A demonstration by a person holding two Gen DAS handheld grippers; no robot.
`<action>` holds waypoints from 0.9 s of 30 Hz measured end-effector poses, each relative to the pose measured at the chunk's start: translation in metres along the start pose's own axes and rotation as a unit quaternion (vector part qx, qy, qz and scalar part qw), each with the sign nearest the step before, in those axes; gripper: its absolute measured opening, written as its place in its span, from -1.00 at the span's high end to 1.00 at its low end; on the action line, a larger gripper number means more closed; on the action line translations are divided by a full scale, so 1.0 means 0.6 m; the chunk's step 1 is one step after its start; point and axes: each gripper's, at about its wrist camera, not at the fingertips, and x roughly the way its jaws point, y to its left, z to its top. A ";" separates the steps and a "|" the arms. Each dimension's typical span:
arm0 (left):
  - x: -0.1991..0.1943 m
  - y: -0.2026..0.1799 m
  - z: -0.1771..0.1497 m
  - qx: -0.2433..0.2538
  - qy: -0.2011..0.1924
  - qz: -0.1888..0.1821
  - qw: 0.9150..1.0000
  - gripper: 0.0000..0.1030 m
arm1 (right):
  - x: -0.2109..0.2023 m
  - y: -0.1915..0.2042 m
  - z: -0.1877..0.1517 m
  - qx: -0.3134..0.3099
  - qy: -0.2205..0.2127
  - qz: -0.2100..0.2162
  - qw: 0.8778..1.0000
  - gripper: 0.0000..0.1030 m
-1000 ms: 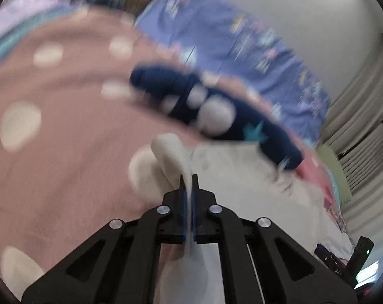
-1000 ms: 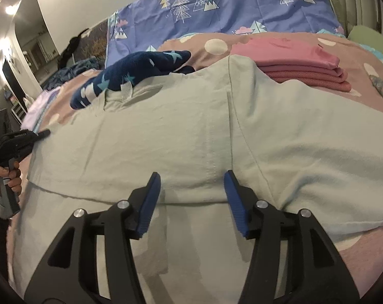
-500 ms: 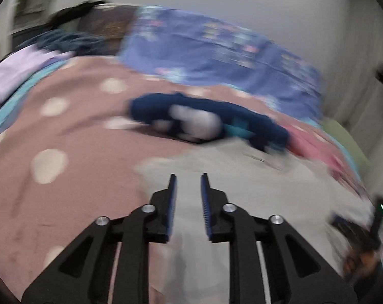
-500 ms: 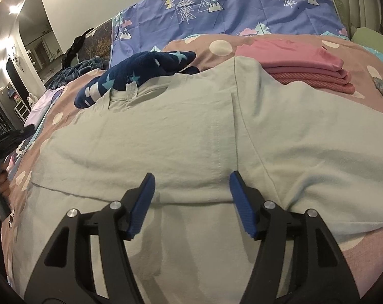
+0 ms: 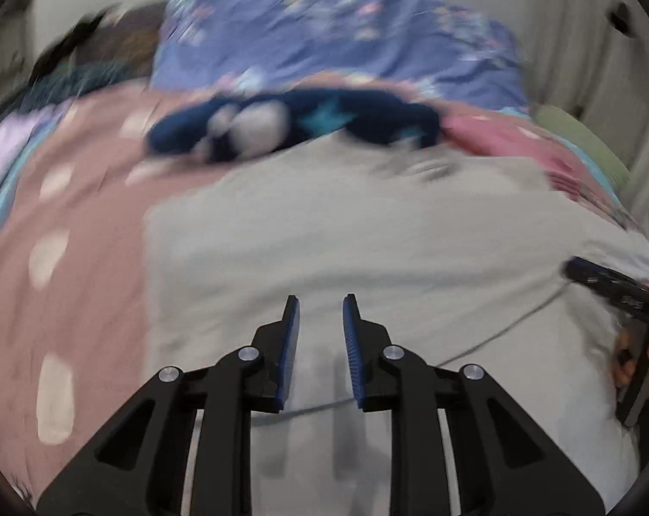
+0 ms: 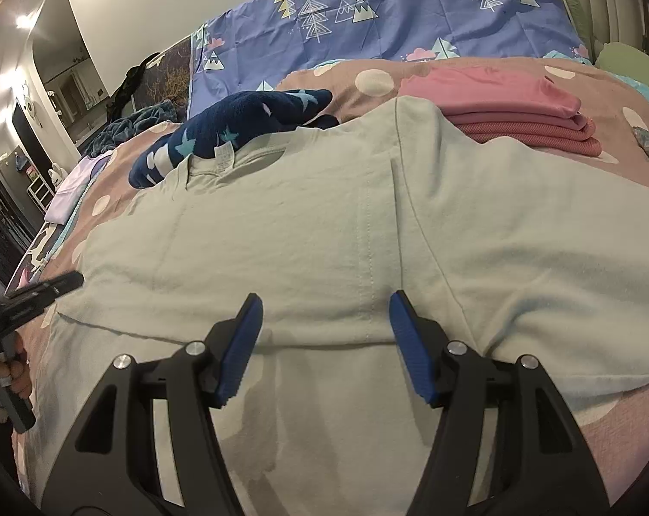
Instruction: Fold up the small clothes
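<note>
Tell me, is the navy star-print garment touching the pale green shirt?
Touching. In the right wrist view, the navy star-print garment lies right against the pale green shirt at its collar, which overlaps the navy edge with no bedspread showing between.

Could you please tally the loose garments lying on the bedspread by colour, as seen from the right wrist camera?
Pale green: 1, the T-shirt spread out in front.
Navy with stars: 1, the bundle behind its collar.
Pink: 2, the light pink piece folded on top of the darker pink piece.
Lilac: 1, the piece at the far left edge.
Total: 5
</note>
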 end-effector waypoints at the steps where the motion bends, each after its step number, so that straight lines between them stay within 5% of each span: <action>1: 0.004 -0.027 0.005 0.021 -0.006 0.007 1.000 0.56 | 0.000 -0.001 0.000 0.001 0.000 0.001 1.000 -0.22; 4: 0.074 -0.071 -0.013 0.045 0.029 0.037 0.998 0.40 | -0.005 -0.008 0.000 0.011 -0.004 0.011 1.000 -0.21; 8: 0.085 -0.090 -0.026 0.075 0.022 0.096 0.992 0.21 | -0.049 -0.036 -0.014 0.073 -0.018 0.013 0.997 0.29; 11: 0.082 -0.074 -0.025 0.056 0.023 0.079 0.995 0.15 | -0.118 -0.082 -0.030 0.114 -0.038 0.021 0.992 0.32; 13: 0.085 -0.062 -0.022 0.037 0.025 0.060 0.997 0.14 | -0.194 -0.143 -0.044 0.160 -0.089 -0.004 0.983 0.24; 15: 0.090 -0.064 -0.019 0.032 0.025 0.054 0.998 0.14 | -0.255 -0.205 -0.060 0.214 -0.132 -0.033 0.967 -0.02; 16: 0.091 -0.067 -0.018 0.036 0.025 0.058 0.997 0.13 | -0.299 -0.254 -0.076 0.261 -0.161 -0.055 0.950 -0.13; 22: 0.089 -0.079 -0.022 0.048 0.024 0.081 0.995 0.05 | -0.418 -0.446 -0.187 0.448 -0.182 -0.109 0.868 -0.14; 24: 0.088 -0.073 -0.021 0.040 0.025 0.072 0.996 0.04 | -0.424 -0.475 -0.213 0.481 -0.191 -0.086 0.852 -0.14; 27: 0.089 -0.071 -0.021 0.037 0.025 0.070 0.997 0.04 | -0.415 -0.498 -0.214 0.490 -0.213 -0.047 0.844 -0.31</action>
